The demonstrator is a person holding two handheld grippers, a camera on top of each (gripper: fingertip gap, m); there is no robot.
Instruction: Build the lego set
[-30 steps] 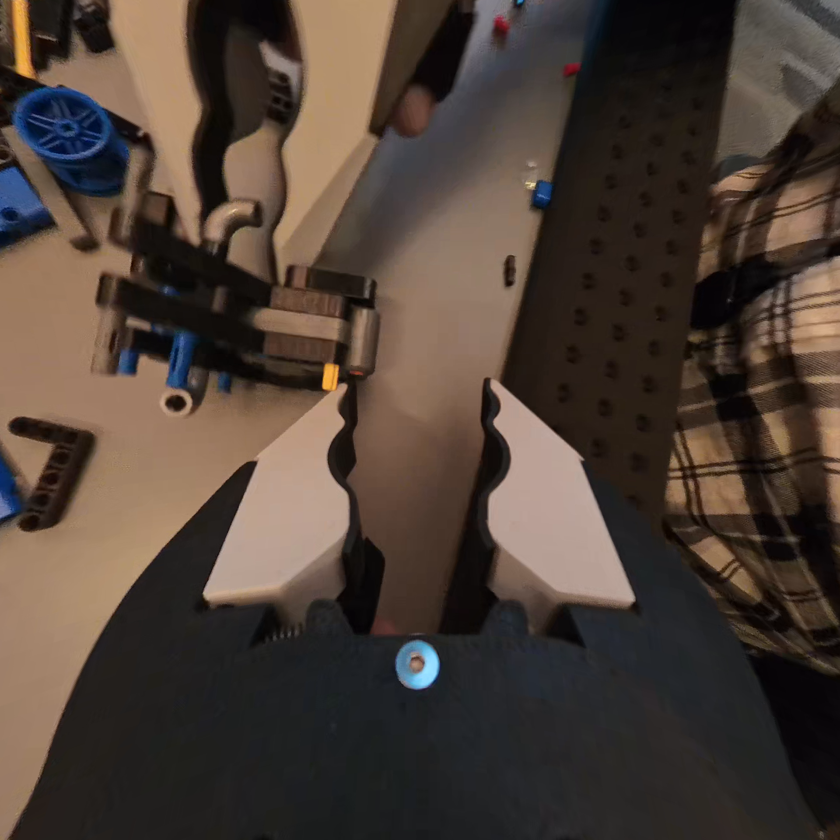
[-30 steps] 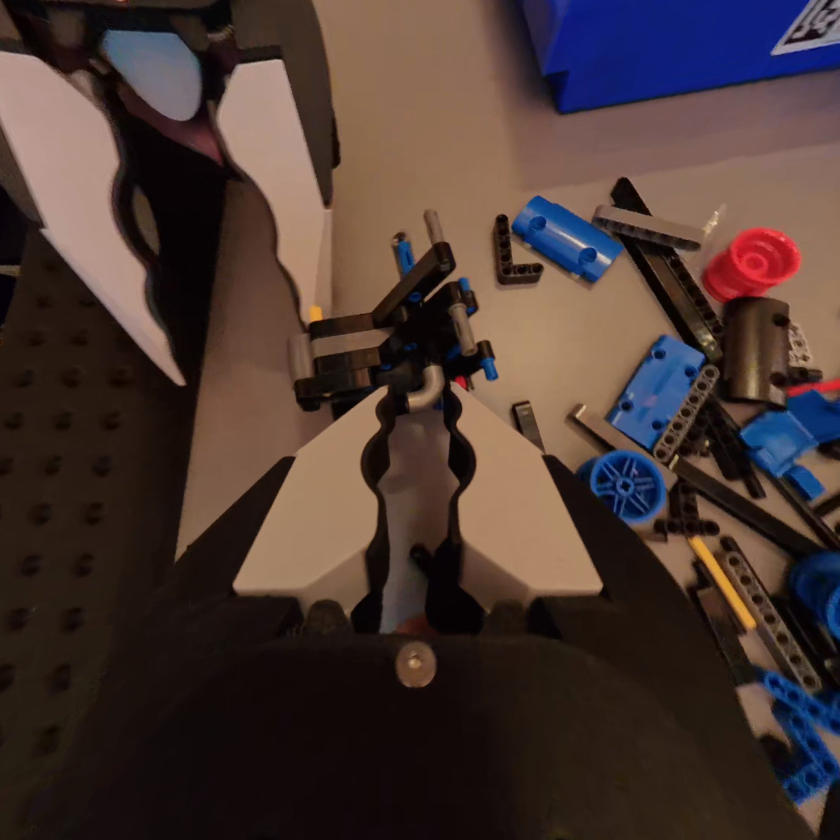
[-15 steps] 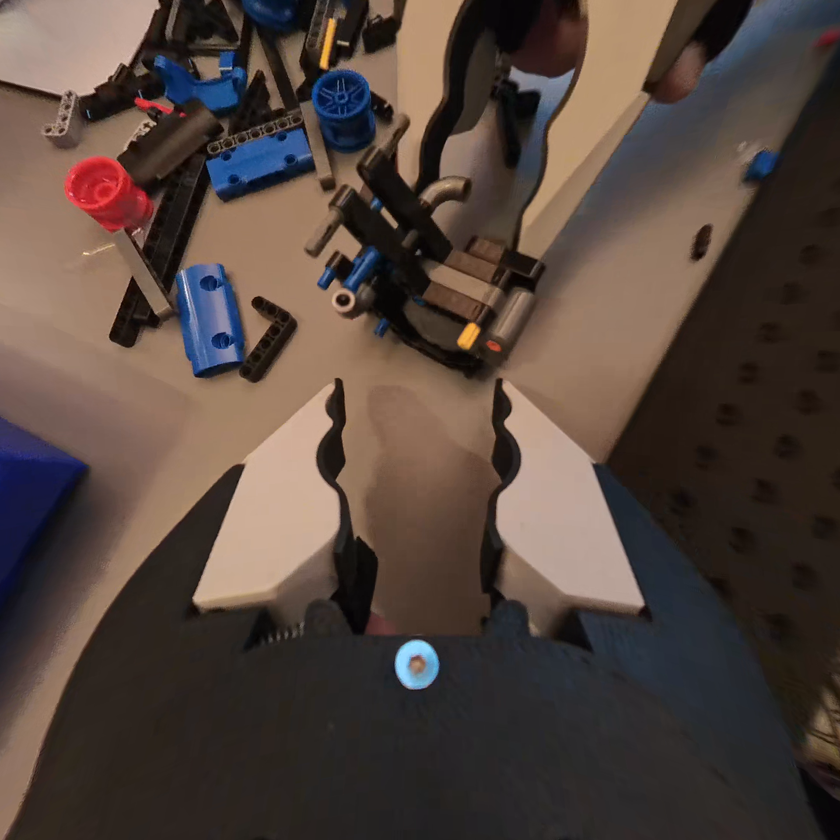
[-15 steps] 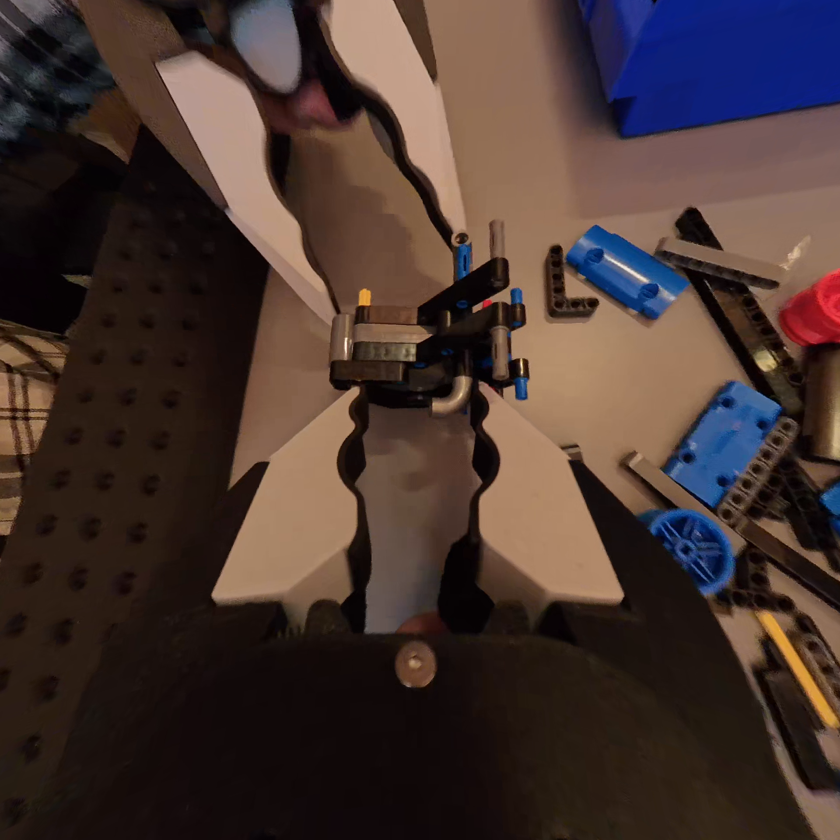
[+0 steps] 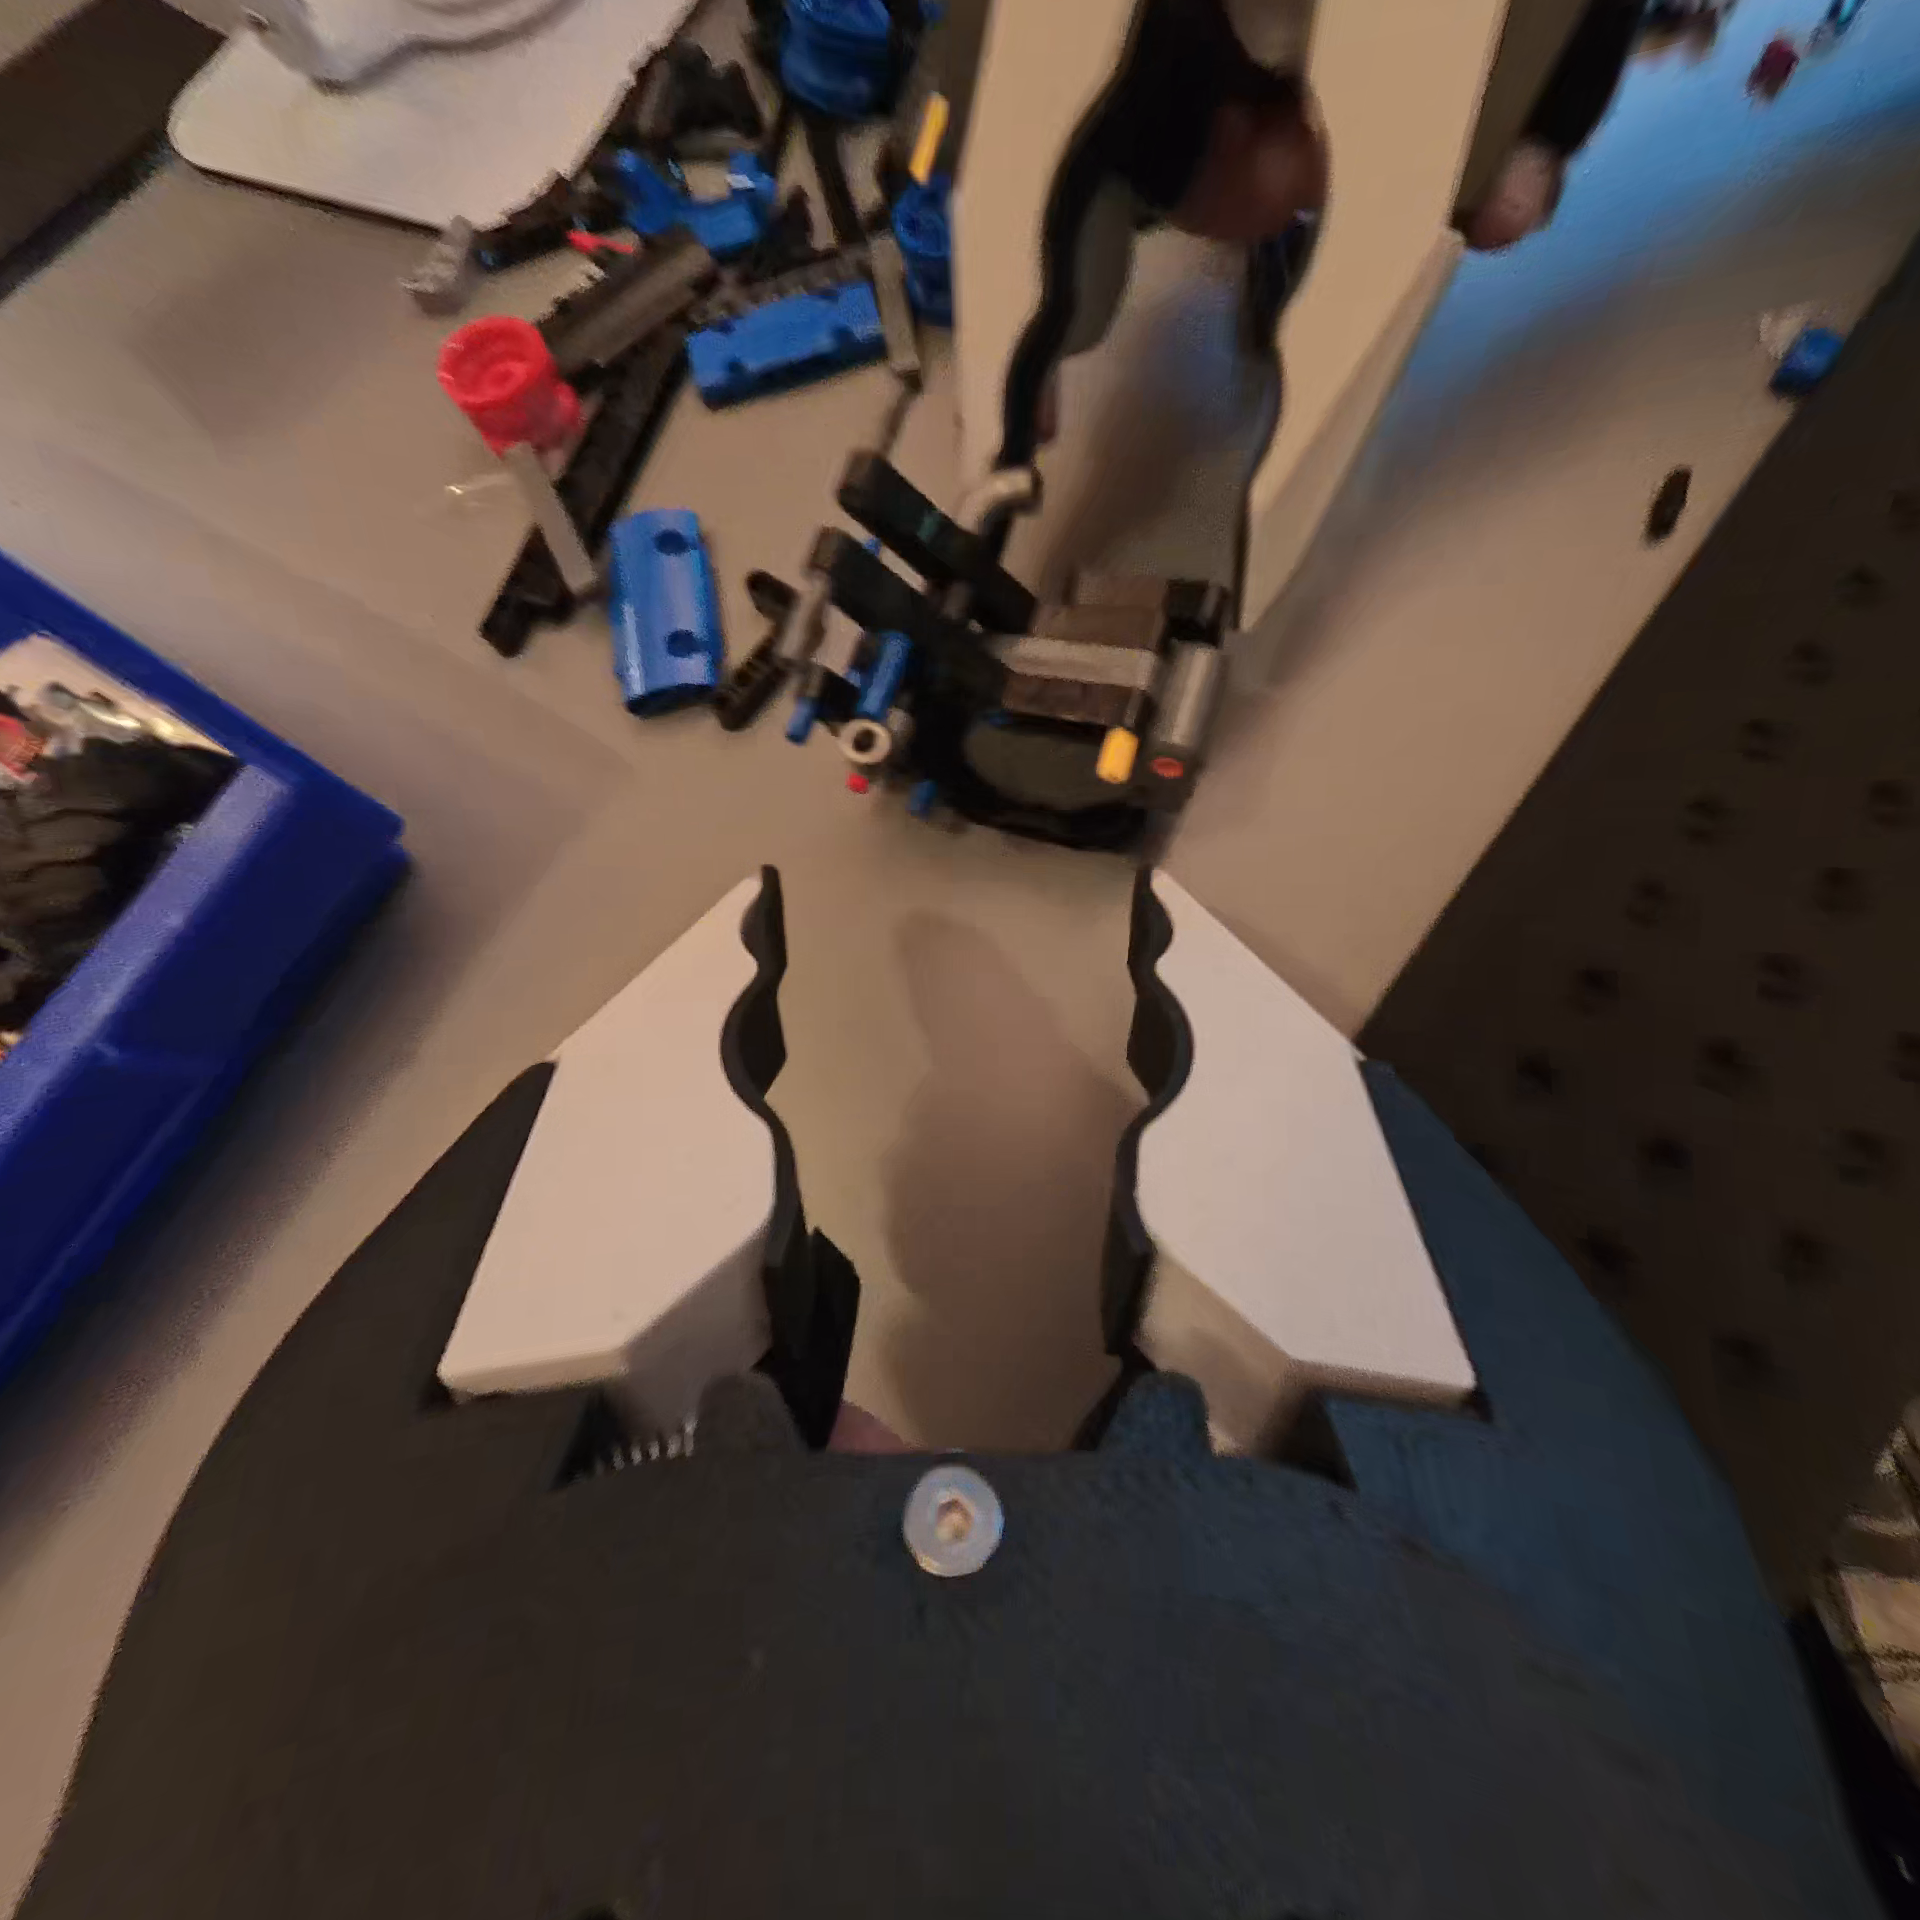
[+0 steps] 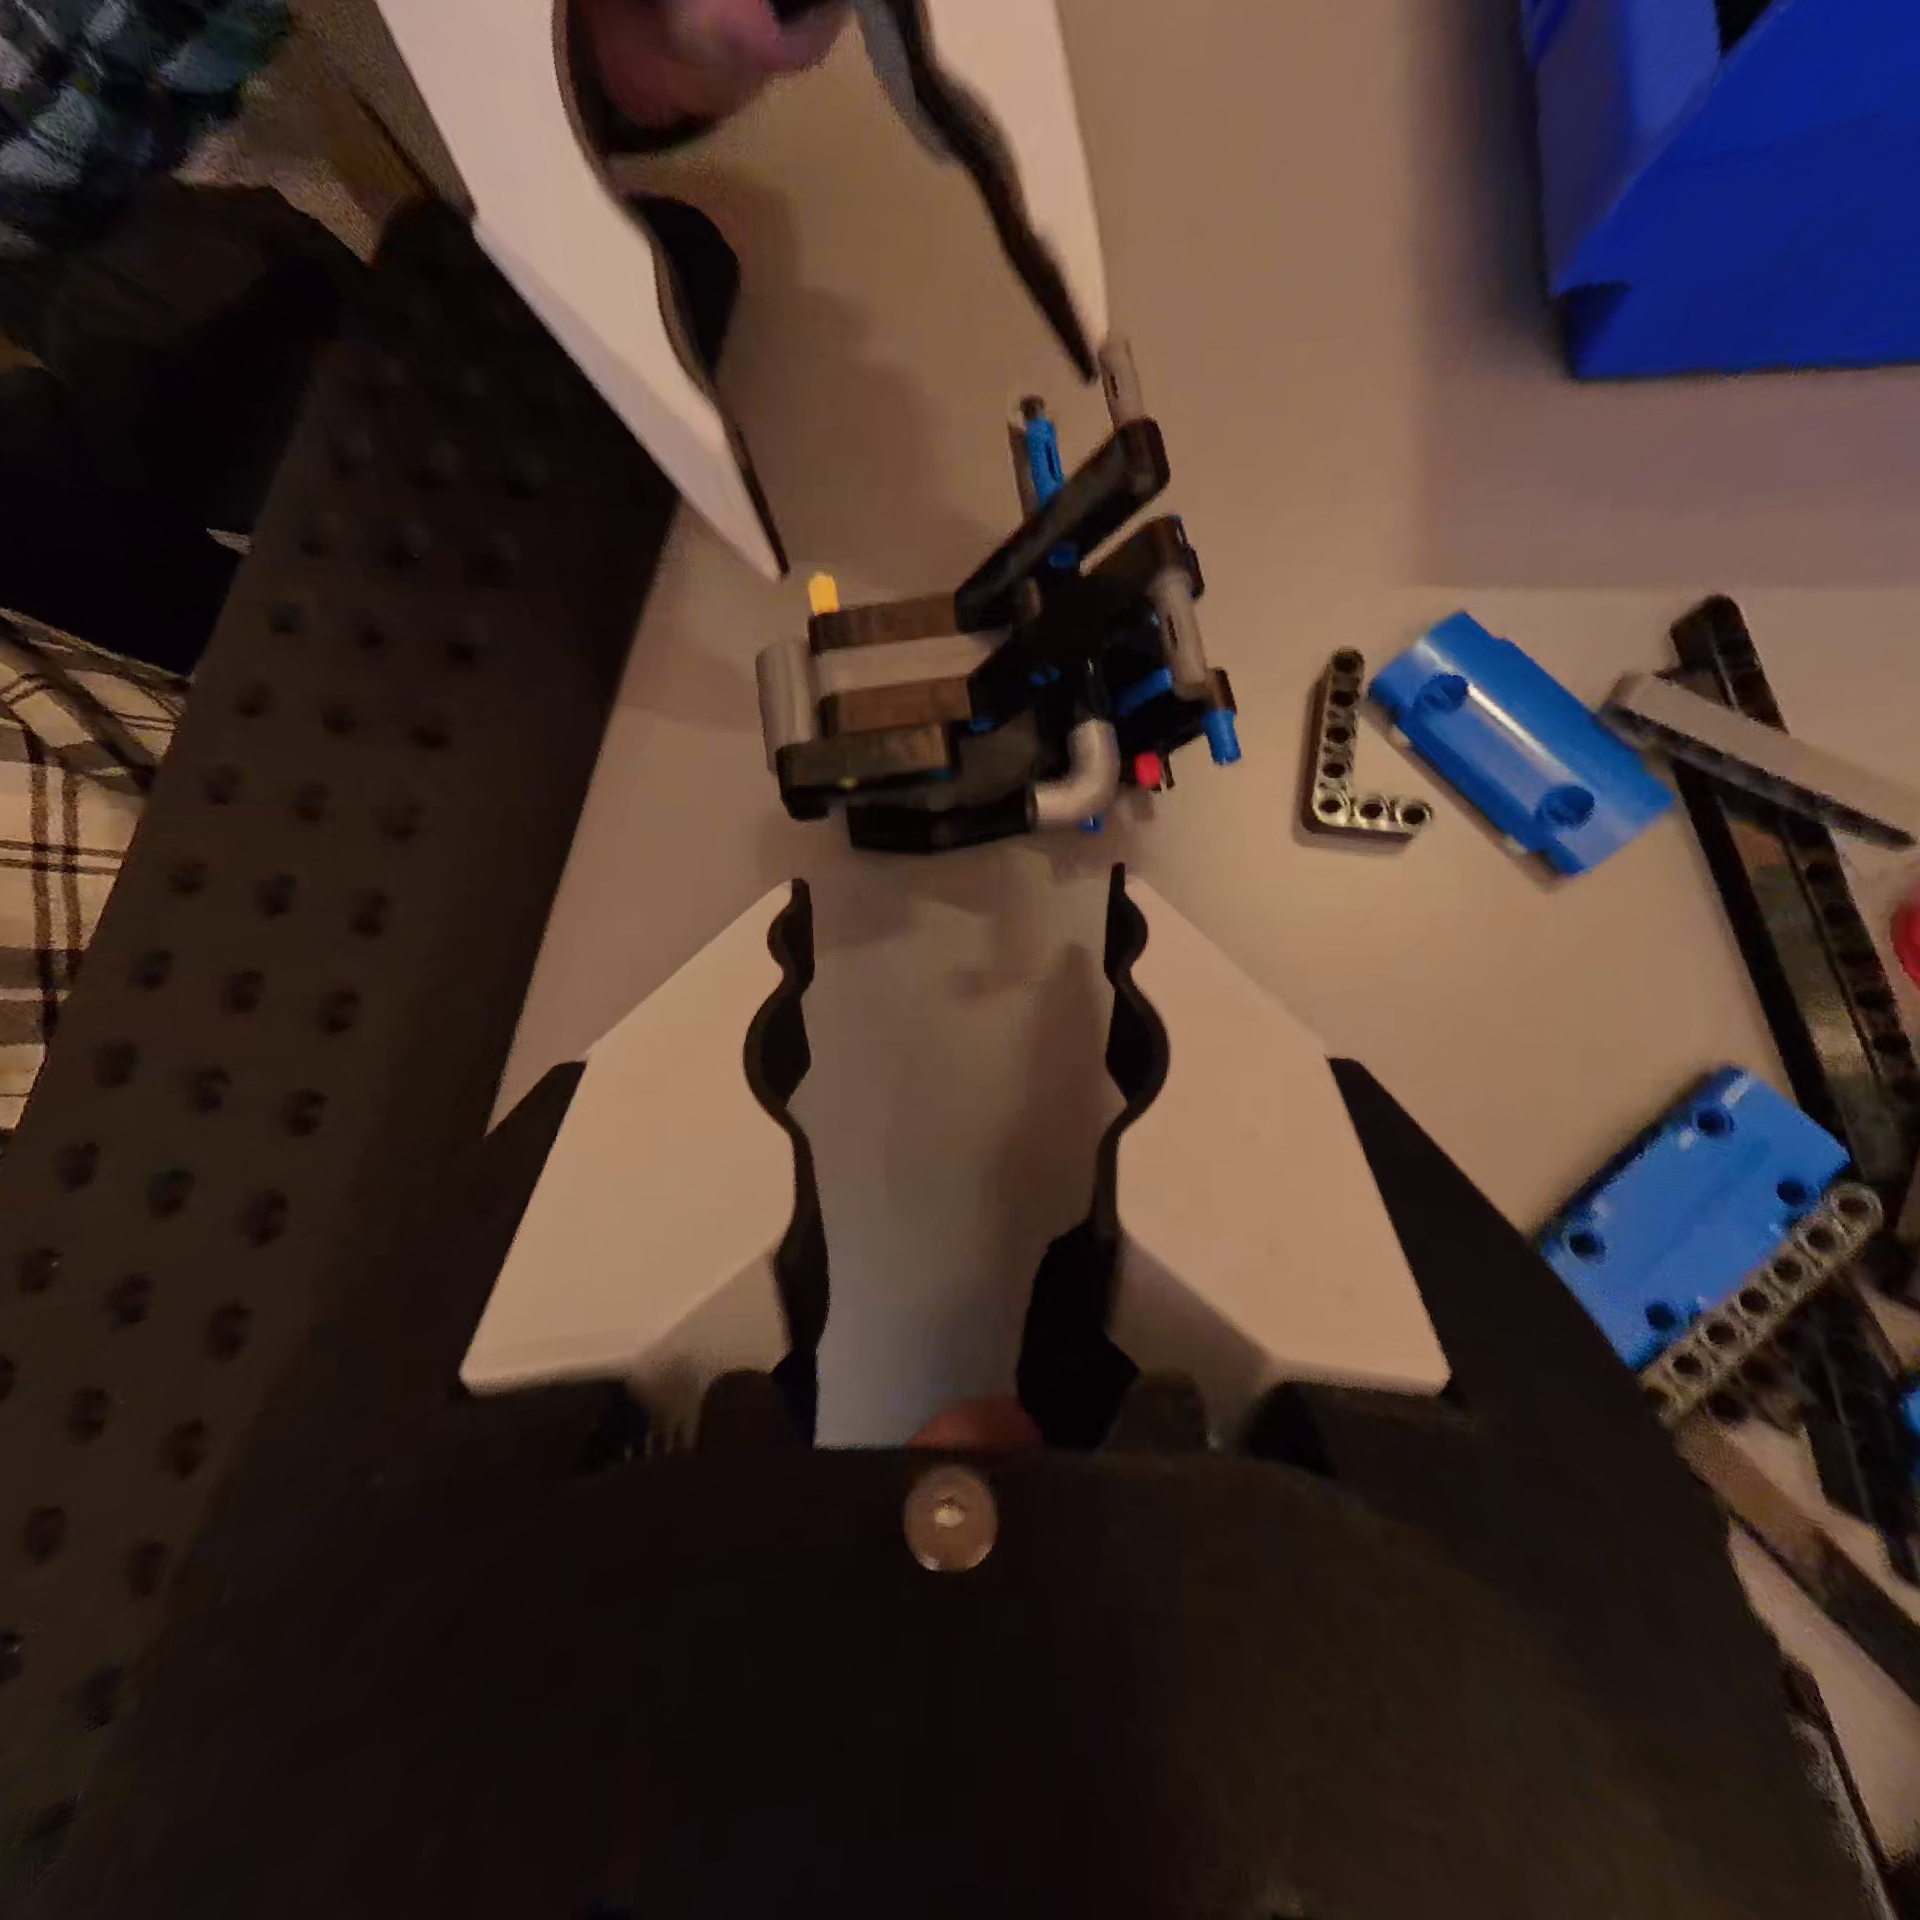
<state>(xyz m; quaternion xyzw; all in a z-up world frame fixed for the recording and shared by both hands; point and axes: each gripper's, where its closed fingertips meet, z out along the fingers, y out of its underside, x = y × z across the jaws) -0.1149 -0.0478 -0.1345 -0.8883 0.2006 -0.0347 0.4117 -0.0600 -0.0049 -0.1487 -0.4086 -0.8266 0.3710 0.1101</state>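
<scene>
Item: partly built lego assembly, black and grey beams with blue pins, a yellow pin and a bent grey tube; it lies on the grey table.
Weight: judged light.
Stiffness: beams rigid; pinned joints and projecting axles likely to shift or pop loose under a squeeze.
Surface: smooth plastic, probably slippery on narrow edges.
Hold point: best taken across the stacked grey-and-black block at its 9 o'clock end, not by the pins or angled arms.
Right gripper: jaws spread wide, holding nothing; assembly at 12 o'clock, just beyond the tips, apart from them.
Left gripper: jaws spread wide, holding nothing; assembly at 12 o'clock, near but apart.
Opposing tips: each gripper shows beyond the assembly in the other's view; contact there cannot be told.
Loose stock: blue curved panel and black L-beam at 3 o'clock of the assembly; blue bin.
</scene>
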